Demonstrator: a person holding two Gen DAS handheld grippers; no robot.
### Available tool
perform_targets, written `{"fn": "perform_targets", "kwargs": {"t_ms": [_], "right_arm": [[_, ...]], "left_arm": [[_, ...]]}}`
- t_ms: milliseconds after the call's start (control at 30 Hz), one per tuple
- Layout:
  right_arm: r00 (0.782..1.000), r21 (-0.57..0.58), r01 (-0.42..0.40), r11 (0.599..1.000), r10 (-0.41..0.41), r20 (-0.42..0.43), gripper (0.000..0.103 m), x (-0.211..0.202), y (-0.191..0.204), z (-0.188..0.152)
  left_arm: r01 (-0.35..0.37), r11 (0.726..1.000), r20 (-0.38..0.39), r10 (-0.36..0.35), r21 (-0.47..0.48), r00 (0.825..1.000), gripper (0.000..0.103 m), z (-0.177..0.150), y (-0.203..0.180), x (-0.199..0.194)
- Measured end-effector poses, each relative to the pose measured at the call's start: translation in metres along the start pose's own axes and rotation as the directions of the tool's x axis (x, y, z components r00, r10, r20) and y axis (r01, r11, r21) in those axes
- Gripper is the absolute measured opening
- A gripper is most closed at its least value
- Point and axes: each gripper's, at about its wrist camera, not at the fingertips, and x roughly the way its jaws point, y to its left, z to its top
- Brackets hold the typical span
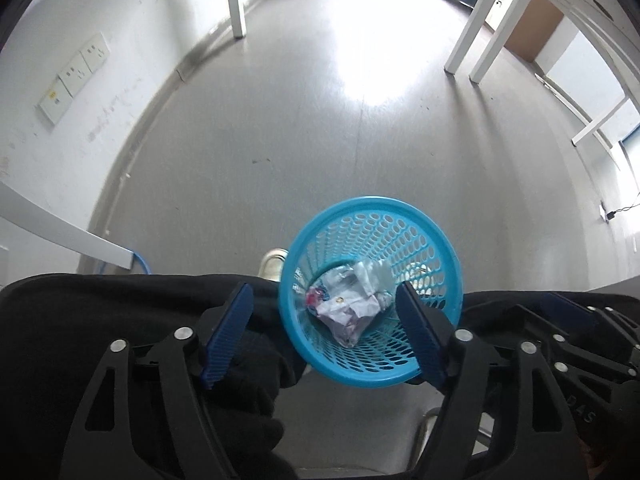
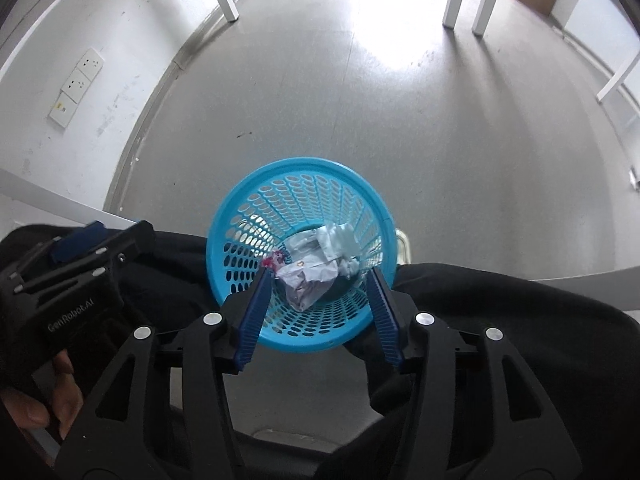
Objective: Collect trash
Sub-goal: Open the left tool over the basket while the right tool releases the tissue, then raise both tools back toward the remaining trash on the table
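We looked down on a round sky-blue perforated plastic waste basket (image 1: 370, 292) standing on the pale grey vinyl floor (image 1: 320, 140), between our dark-trousered knees (image 1: 120, 312) and well apart from the white wall with its sockets (image 1: 74, 76) and the white table legs (image 1: 464, 40). The trash was already in it: a crumpled white paper wrapper with a pink print (image 1: 348, 312) lay on the basket's bottom, and a wad of silvery-white film (image 1: 372, 274) rested against it on the far side.

The left gripper (image 1: 324, 332) hung above the basket with its ribbed blue jaws spread wide and nothing between them; one jaw sat over our knee, the other over the basket's near rim. The right gripper (image 2: 320, 312) hung over the basket mouth, jaws spread less widely, also empty. We could not tell whether any jaw touched the rim.

We judged the collecting close to finished, as no loose litter showed on the floor in either view. The risks lay in the basket itself: it looked light and narrow at the base, so a jaw catching its rim could tip it and spill the paper. The film looked springy and might creep up the wall. The two grippers sat close together and could knock each other.
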Motion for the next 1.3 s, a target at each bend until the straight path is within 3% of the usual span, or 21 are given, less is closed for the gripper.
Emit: {"fn": "perform_targets", "kwargs": {"t_ms": [267,533,733,867,933,1033,1233,1300], "right_arm": [[0.996,-0.042,-0.003,0.999,0.006,0.084,0.060,-0.039,0.009,-0.020],[0.990,-0.073,-0.009,0.997,0.019,0.143,0.061,-0.081,0.016,-0.044],[0.978,-0.109,-0.022,0.994,0.044,0.206,0.062,-0.127,0.017,-0.069],[0.958,-0.115,-0.041,0.993,0.072,0.279,0.067,-0.165,0.012,-0.085],[0.945,-0.110,-0.055,0.992,0.088,0.316,0.069,-0.184,0.007,-0.091],[0.918,-0.099,-0.060,0.993,0.094,0.386,0.074,-0.213,-0.001,-0.099],[0.863,-0.082,-0.068,0.994,0.100,0.495,0.086,-0.261,-0.014,-0.100],[0.841,-0.086,-0.063,0.994,0.099,0.531,0.090,-0.276,-0.015,-0.098]], "left_arm": [[0.060,0.998,0.078,-0.061,0.016,0.995,0.081,-0.020,0.006,-0.039],[0.128,0.991,0.153,-0.134,0.047,0.979,0.085,-0.053,0.017,-0.093],[0.096,0.987,0.213,-0.122,0.128,0.969,0.085,-0.069,0.011,-0.139],[0.112,0.981,0.257,-0.151,0.157,0.955,0.089,-0.075,0.005,-0.169],[0.155,0.974,0.269,-0.196,0.165,0.943,0.092,-0.078,0.005,-0.185],[0.185,0.964,0.309,-0.237,0.189,0.921,0.097,-0.082,0.004,-0.208],[0.175,0.959,0.429,-0.258,0.224,0.866,0.097,-0.086,0.001,-0.251],[0.180,0.957,0.441,-0.267,0.229,0.857,0.097,-0.085,0.003,-0.261]]}}
